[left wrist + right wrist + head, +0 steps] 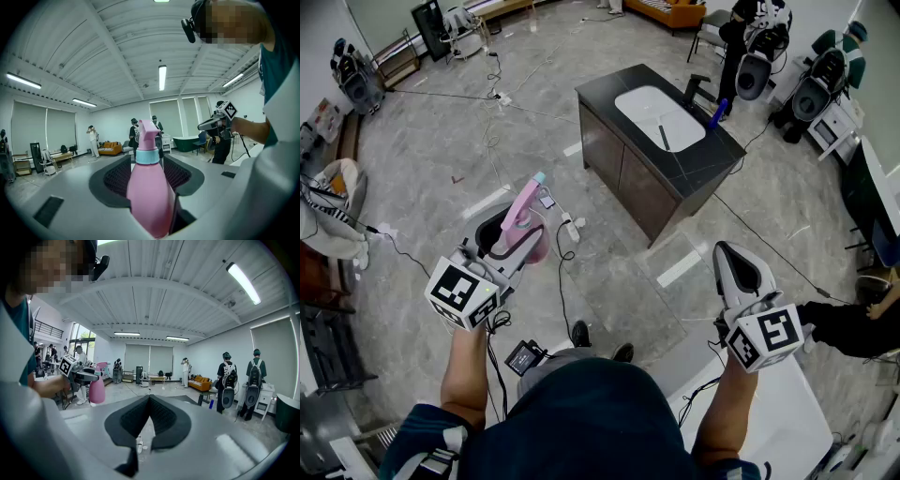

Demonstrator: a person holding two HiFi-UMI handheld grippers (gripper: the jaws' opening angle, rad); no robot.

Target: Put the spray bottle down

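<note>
Bottle (147,201) is clamped in my left tongs (148,161), both jaws pressing its pink belly below the blue collar. I hold it in the air over the floor (441,131), well short of the sink counter (712,159). My right tongs (150,399) are closed on nothing. It seems light, smooth plastic that gives and may slip. The belly grip suits setting it down base first.

place: large open lab hall staged with home set-pieces | floor: grey tile, loose cables (764,239) | props: sink island (712,161), orange sofa (675,11), green bathtub (187,142) | people: several wearing backpack rigs (228,378) | ceiling: white ribbed, strip lights (243,282)
</note>
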